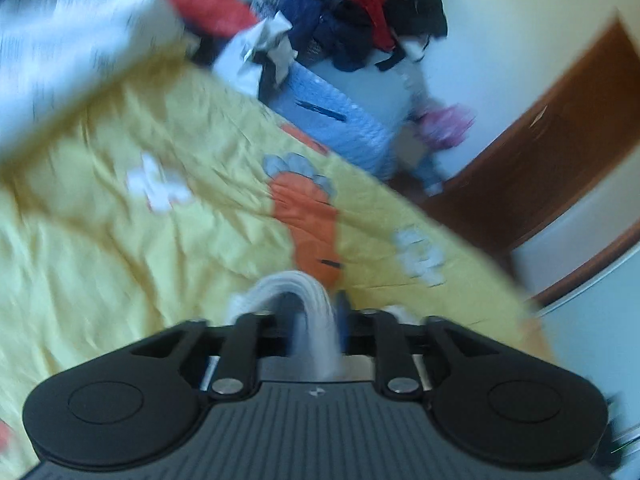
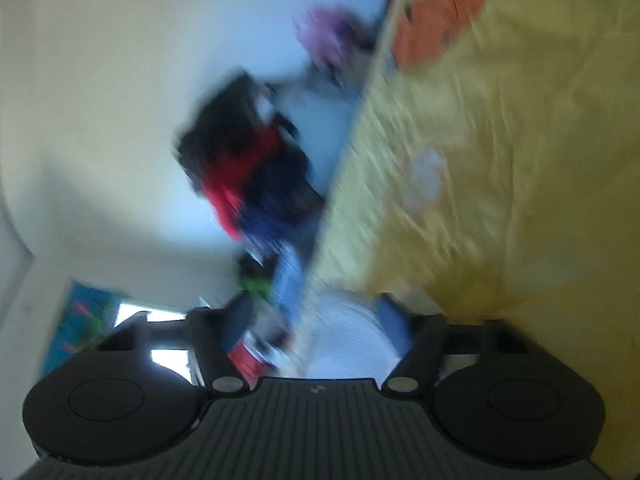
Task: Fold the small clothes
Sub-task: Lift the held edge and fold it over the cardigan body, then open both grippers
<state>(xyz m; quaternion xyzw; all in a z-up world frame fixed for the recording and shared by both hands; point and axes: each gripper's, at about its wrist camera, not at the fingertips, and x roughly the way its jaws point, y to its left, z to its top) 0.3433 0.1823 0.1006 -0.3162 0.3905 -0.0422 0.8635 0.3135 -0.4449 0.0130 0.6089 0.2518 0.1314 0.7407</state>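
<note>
My left gripper [image 1: 298, 312], lower centre: jaws part-spread, blurred white cloth [image 1: 296, 296] arching between them, grip unclear | My right gripper [image 2: 316, 320]: jaws spread, white cloth [image 2: 348, 336] between | yellow bedsheet [image 1: 120, 240] beneath | heaped laundry basket [image 1: 352, 120] upper centre

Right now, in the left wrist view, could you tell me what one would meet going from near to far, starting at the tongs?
Left tongs with blurred white ribbed cloth between them → orange carrot print on the wrinkled yellow bedsheet → light blue woven laundry basket → heap of red, navy and black clothes.
</note>
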